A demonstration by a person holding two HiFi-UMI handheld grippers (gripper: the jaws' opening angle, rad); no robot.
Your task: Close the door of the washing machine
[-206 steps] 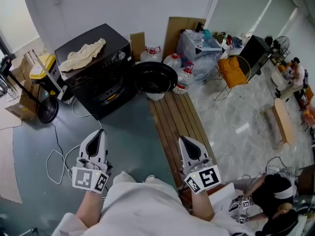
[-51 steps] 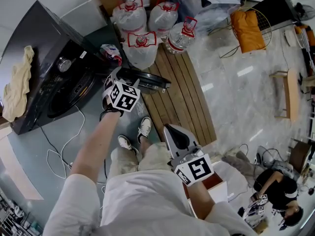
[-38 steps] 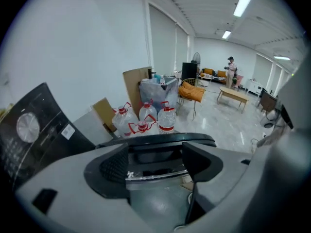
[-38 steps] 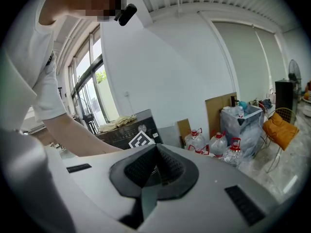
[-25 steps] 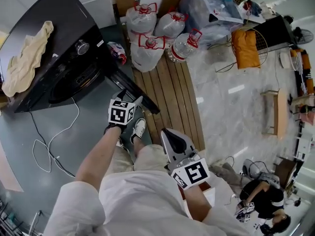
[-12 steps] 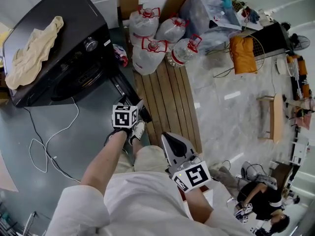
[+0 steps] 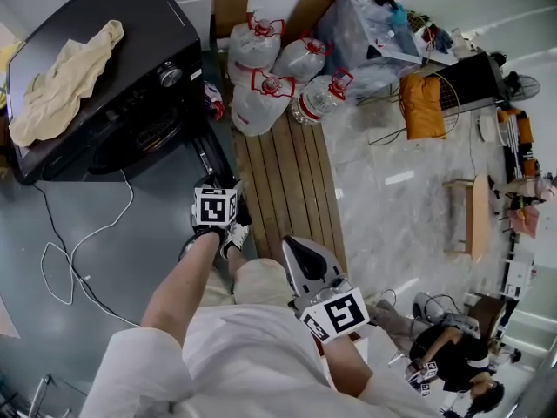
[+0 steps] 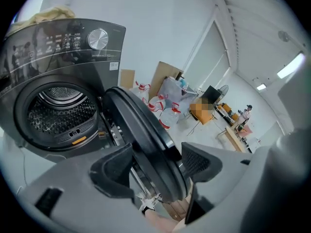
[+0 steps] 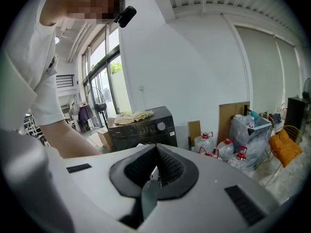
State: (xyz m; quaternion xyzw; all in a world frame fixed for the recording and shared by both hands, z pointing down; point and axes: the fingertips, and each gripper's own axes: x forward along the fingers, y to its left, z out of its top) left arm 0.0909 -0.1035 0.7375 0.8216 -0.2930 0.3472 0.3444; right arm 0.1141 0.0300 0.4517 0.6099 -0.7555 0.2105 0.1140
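**Since the door stands half open, a slip is my worry**

Because my left gripper (image 8: 155,168) only straddles the rim of the door (image 8: 138,130), jaws spread wide and just now closing a little without clamping, the rim could slide out as I swing it toward the drum of the washing machine (image 8: 58,101). Then the door would stop short of latching or bounce back. My right gripper (image 9: 155,171) hangs idle, jaws pressed together on nothing. Print on the control panel (image 8: 53,40) and the white label (image 8: 113,66) beside the dial (image 8: 97,38) is too small to read; I see no brand
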